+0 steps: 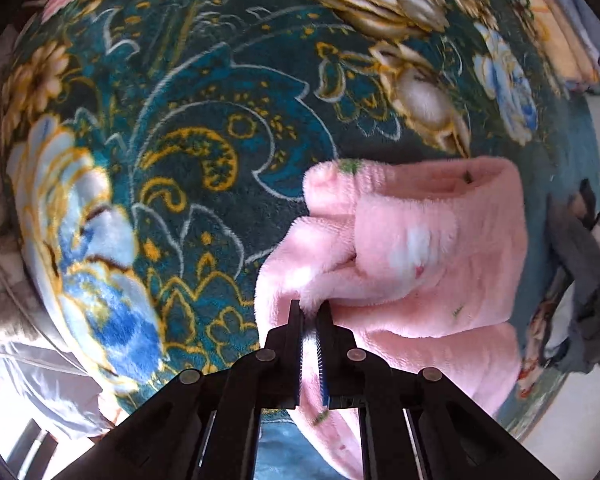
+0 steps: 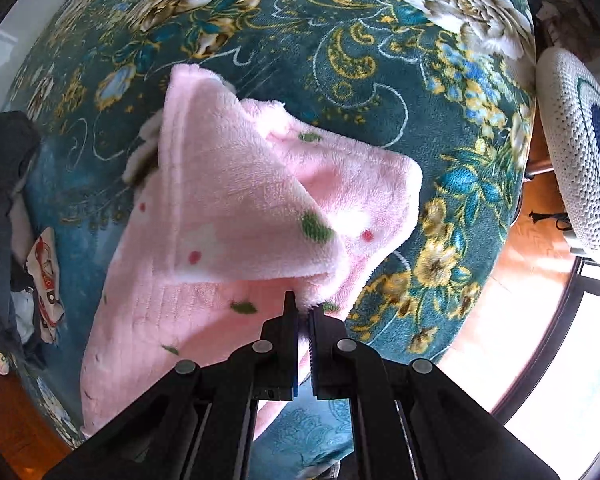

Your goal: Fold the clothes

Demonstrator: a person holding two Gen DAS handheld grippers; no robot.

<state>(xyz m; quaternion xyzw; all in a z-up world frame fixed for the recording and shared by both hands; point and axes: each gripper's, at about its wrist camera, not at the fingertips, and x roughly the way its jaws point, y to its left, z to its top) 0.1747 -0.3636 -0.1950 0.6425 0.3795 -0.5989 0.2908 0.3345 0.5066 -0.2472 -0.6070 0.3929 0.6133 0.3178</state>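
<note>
Two grippers each pinch an edge of one pink fleece garment (image 1: 432, 248) lying partly folded on a teal floral blanket (image 1: 204, 128). Left gripper (image 1: 310, 312): jaws narrow, clamped on a fluffy fold. Dark grey clothes (image 1: 588, 292) lie heaped just beyond the garment. Right gripper (image 2: 303, 309): jaws narrow, holding a lifted corner flap. A crocheted white-and-blue cushion (image 2: 580, 152) sits far right.

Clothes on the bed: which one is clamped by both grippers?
The pink fleece garment; left gripper and right gripper both pinch its edge. The dark grey pile lies untouched aside.
</note>
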